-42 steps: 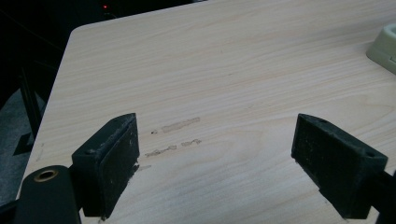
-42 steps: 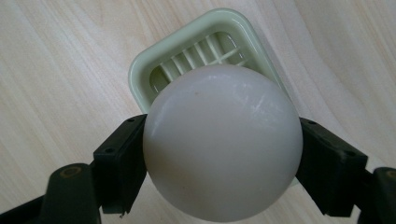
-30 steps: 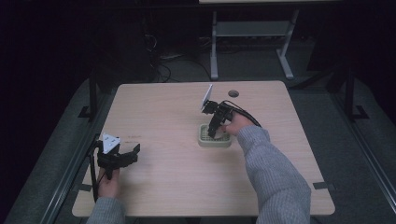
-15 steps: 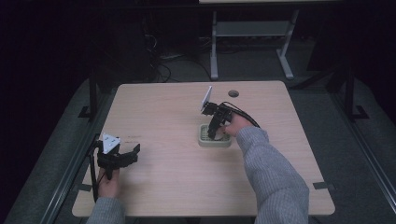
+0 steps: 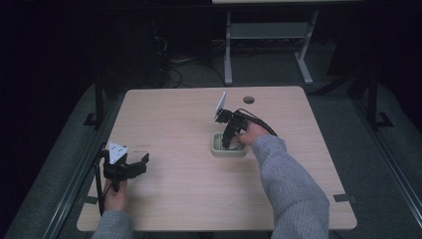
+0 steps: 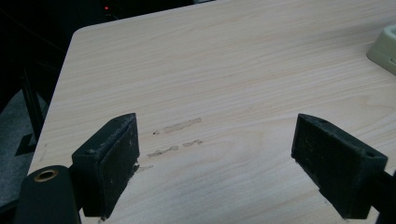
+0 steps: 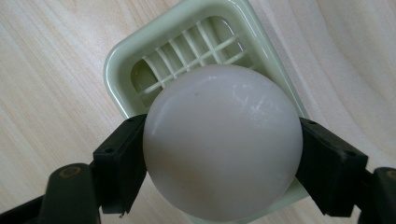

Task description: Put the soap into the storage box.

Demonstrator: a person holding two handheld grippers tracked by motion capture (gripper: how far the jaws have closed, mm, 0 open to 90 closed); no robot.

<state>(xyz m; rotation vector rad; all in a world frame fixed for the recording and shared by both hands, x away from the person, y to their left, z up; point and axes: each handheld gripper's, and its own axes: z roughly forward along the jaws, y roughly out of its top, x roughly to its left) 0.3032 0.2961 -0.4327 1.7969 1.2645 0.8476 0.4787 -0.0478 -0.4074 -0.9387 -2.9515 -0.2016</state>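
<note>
A white ball [image 7: 222, 142] sits between the two black jaws of my right gripper [image 7: 222, 163], which is shut on it. Right beneath the ball lies a pale green slatted tray [image 7: 187, 42]; whether the ball touches it I cannot tell. In the high view the right gripper [image 5: 230, 142] points down into that tray [image 5: 216, 149] near the table's middle. My left gripper [image 5: 138, 166] rests at the table's left front, jaws wide open over bare wood, nothing between its fingertips [image 6: 114, 158].
The wooden table [image 5: 174, 124] has a round cable hole [image 5: 249, 99] near its far edge. A corner of the green tray [image 6: 385, 46] shows at the right of the left gripper view. Faint scuff marks [image 6: 180, 127] lie ahead of the left gripper.
The right gripper has dipped slightly lower toward the tray with the ball. The left gripper has stayed where it was.
</note>
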